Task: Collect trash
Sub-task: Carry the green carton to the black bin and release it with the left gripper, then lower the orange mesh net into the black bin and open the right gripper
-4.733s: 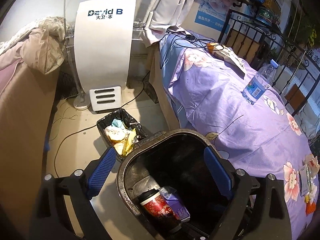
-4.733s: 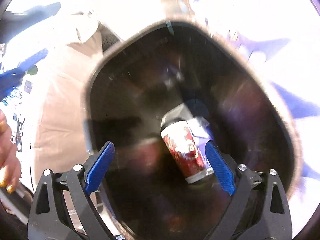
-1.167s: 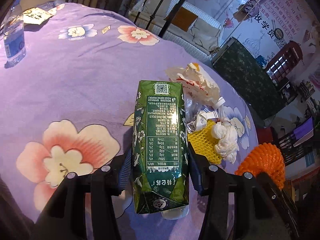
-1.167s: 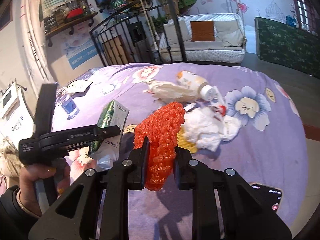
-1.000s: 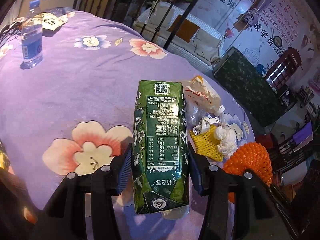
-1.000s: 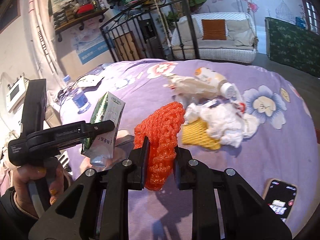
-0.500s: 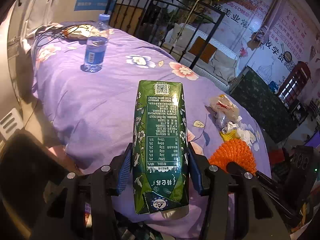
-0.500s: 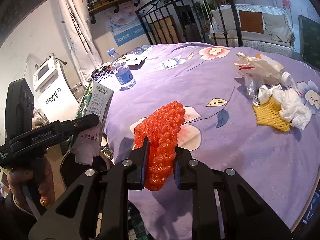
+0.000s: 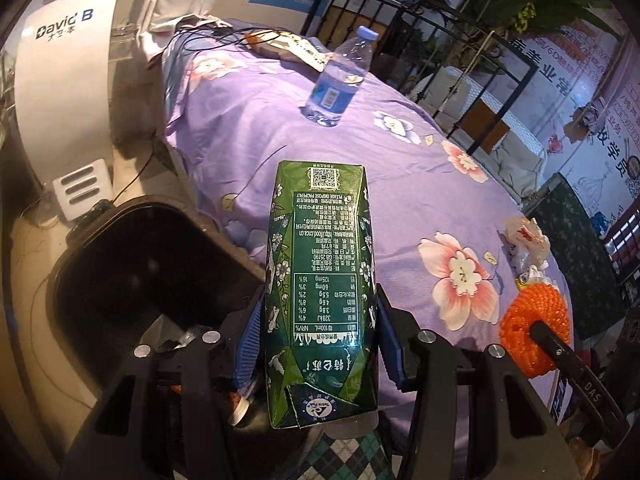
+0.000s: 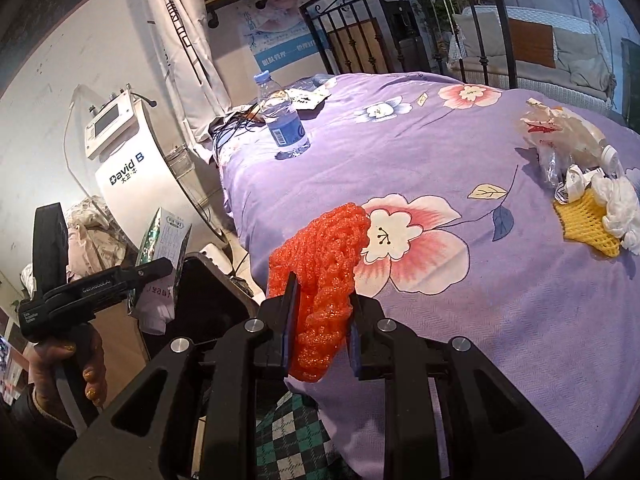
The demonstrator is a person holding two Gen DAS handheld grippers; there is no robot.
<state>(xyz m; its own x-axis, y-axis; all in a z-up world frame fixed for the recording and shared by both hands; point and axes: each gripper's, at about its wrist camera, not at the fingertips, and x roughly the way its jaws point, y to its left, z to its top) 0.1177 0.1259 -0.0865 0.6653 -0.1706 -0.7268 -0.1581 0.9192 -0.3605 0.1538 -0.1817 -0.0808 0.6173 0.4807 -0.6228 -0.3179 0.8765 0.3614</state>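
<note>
My left gripper [image 9: 318, 332] is shut on a green drink carton [image 9: 320, 280], held near the edge of the purple flowered bed [image 9: 320, 148], beside the open black trash bin [image 9: 132, 264] at the lower left. My right gripper [image 10: 322, 324] is shut on an orange foam net [image 10: 324, 264] above the bed's near edge. That orange net [image 9: 534, 322] also shows at the right of the left wrist view, and the carton [image 10: 164, 248] at the left of the right wrist view. More trash lies on the bed: a yellow foam net [image 10: 586, 220], white tissue [image 10: 618, 204] and a crumpled plastic bag [image 10: 560, 132].
A water bottle [image 10: 282, 116] stands upright on the far side of the bed, near cables and papers. A white David B machine [image 10: 128, 172] stands on the floor beyond the bin. A black metal bed frame [image 10: 400, 32] runs behind. A hand [image 10: 84, 364] grips the left tool.
Both grippers have swung away from the trash pile towards the bed's edge, still holding the carton and the orange net. The black bin and white machine have come into view.
</note>
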